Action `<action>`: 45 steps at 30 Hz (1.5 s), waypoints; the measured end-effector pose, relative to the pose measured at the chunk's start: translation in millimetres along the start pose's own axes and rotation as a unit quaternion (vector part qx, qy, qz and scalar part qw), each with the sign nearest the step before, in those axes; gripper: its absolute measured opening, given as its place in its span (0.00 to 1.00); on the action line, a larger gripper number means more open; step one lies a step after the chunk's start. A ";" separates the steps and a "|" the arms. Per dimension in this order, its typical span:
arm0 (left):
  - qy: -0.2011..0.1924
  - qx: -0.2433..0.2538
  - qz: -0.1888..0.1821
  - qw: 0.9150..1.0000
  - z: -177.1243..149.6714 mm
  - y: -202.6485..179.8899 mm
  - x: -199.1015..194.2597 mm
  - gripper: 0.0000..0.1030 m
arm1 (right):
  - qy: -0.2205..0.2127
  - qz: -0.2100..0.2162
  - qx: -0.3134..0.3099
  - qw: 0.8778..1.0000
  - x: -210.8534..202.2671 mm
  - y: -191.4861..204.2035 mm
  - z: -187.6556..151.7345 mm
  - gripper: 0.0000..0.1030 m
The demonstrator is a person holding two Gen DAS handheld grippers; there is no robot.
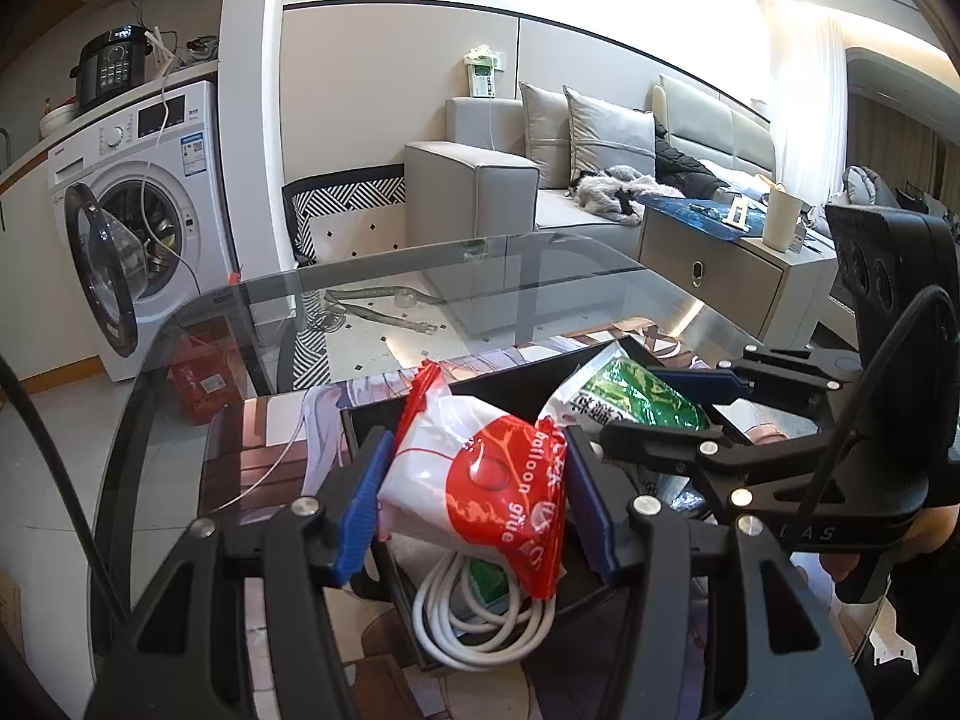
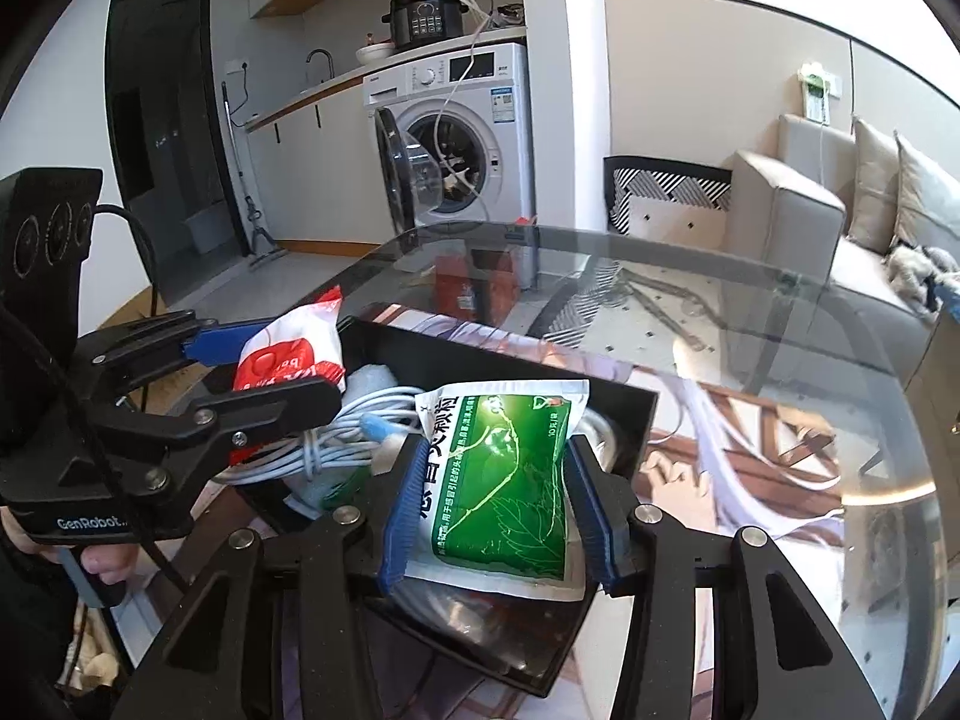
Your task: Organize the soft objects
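My left gripper (image 1: pixel 474 498) is shut on a red and white soft packet (image 1: pixel 480 480) marked "balloon glue", held over a black tray (image 1: pixel 384 420) on the glass table. My right gripper (image 2: pixel 492 510) is shut on a green and white soft packet (image 2: pixel 504 480), also held over the black tray (image 2: pixel 630 420). The right gripper (image 1: pixel 678 405) with the green packet (image 1: pixel 636 396) shows at the right of the left wrist view. The left gripper (image 2: pixel 264 366) with the red packet (image 2: pixel 288 354) shows at the left of the right wrist view. A coiled white cable (image 1: pixel 480 618) lies in the tray.
The glass table (image 2: pixel 750 312) carries a printed mat (image 2: pixel 720 450) under the tray. A bundled pale cable (image 2: pixel 360 426) lies in the tray. A washing machine (image 2: pixel 456 132) with its door open stands behind, a grey sofa (image 1: pixel 510 180) to the right, a red box (image 1: pixel 207 381) on the floor.
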State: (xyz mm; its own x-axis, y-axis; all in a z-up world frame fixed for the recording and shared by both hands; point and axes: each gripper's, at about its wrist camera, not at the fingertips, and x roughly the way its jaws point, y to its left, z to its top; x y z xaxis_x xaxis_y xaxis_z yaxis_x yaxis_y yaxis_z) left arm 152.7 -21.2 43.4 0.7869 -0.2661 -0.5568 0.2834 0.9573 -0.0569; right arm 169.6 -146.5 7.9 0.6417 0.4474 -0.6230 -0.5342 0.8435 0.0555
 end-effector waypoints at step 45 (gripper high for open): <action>-0.069 -0.039 0.072 0.994 -45.1 -7.3 -69.5 1.00 | -0.107 -0.004 -0.006 0.994 -92.3 21.2 -47.9 1.00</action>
State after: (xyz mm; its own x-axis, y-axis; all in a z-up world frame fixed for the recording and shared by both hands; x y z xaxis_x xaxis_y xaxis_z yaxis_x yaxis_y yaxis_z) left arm 71.2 -4.5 45.2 0.8855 -0.1331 -0.4451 0.1233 0.9910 -0.0511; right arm 72.7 -184.1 29.2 0.7474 0.4950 -0.4433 -0.5349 0.8439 0.0405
